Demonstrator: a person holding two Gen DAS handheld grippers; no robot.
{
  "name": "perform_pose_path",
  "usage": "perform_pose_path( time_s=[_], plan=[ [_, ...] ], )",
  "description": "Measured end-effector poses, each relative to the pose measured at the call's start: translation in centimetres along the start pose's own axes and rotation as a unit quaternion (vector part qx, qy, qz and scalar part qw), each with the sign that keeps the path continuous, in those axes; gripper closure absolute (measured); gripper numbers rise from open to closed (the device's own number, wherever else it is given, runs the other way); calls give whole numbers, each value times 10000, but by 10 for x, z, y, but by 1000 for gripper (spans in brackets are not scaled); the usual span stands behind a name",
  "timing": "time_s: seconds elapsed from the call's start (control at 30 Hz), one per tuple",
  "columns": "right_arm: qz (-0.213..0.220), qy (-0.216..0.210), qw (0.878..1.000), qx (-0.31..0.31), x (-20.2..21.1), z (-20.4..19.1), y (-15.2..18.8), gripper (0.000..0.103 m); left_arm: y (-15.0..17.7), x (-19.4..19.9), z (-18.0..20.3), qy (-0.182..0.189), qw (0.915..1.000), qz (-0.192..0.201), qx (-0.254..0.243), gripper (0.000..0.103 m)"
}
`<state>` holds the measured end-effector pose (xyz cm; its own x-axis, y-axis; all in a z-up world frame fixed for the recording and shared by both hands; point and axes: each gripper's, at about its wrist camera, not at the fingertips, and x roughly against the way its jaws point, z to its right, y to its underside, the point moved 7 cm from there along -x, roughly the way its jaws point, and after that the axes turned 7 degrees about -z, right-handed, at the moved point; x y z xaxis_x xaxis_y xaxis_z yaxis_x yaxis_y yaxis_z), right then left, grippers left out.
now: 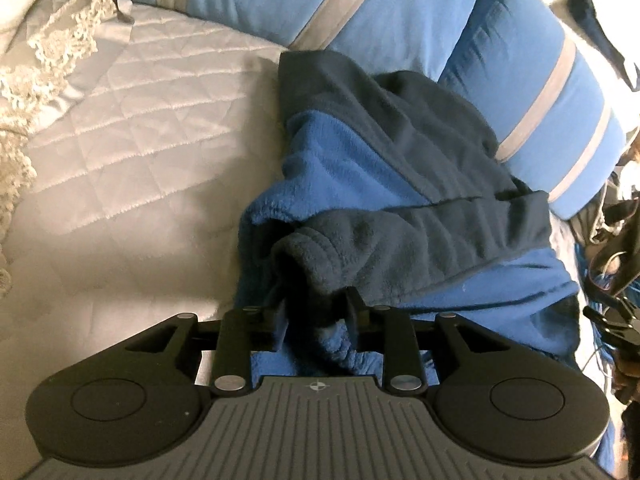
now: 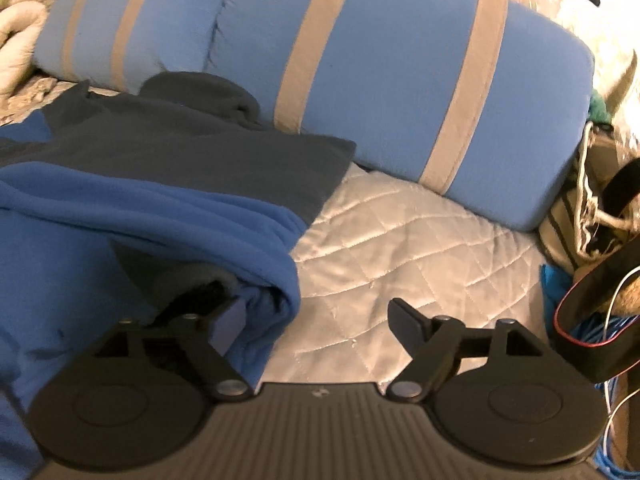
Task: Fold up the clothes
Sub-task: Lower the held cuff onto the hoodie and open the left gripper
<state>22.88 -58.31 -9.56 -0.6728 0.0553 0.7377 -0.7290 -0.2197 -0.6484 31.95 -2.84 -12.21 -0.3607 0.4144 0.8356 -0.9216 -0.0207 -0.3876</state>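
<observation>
A fleece garment [image 1: 360, 168] in royal blue and dark navy lies crumpled on a pale quilted bedspread [image 1: 140, 140]. My left gripper [image 1: 316, 312] is shut on a bunched navy fold at the garment's near edge, and cloth fills the gap between its fingers. In the right wrist view the same fleece garment [image 2: 140, 208] spreads over the left half. My right gripper [image 2: 320, 320] stands open at its right edge. Its left finger [image 2: 230, 322] touches the rolled blue hem, and its right finger [image 2: 406, 320] hovers over bare bedspread [image 2: 400, 240].
Blue pillows with grey stripes [image 1: 400, 12] [image 2: 380, 72] lie just behind the garment. Cream lace trim [image 1: 24, 92] runs along the bed's left side. Beyond the right edge of the bed there are cables [image 2: 612, 332], a black strap with a red edge [image 2: 580, 320] and bags.
</observation>
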Motion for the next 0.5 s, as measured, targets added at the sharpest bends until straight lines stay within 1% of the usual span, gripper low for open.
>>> perform_pose_path(
  time_s=[0.03,0.07,0.13,0.17,0.23,0.27,0.37,0.5],
  plan=[
    [28,-8,10000,15,3,0,0,13,-2,3,1,-71,10000,32,-30,68],
    [49,-16,10000,25,6,0,-1,13,-4,6,2,-200,9997,118,-86,67],
    [98,-13,9999,-21,10,0,-3,13,-6,13,6,-416,9986,230,-226,59],
    [135,-11,9999,-54,12,0,-4,13,-6,16,8,-499,9980,245,-293,57],
    [218,-33,9997,-78,17,-1,-6,13,-2,19,10,-544,9981,110,-269,56],
    [261,-48,9996,-85,20,-1,-7,13,1,20,10,-513,9985,29,-209,56],
    [390,-92,9991,-105,29,-3,-9,13,11,16,11,-93,9999,-136,54,56],
    [546,-154,9983,-124,40,-6,-12,12,23,7,13,446,9979,-325,348,56]
  ],
)
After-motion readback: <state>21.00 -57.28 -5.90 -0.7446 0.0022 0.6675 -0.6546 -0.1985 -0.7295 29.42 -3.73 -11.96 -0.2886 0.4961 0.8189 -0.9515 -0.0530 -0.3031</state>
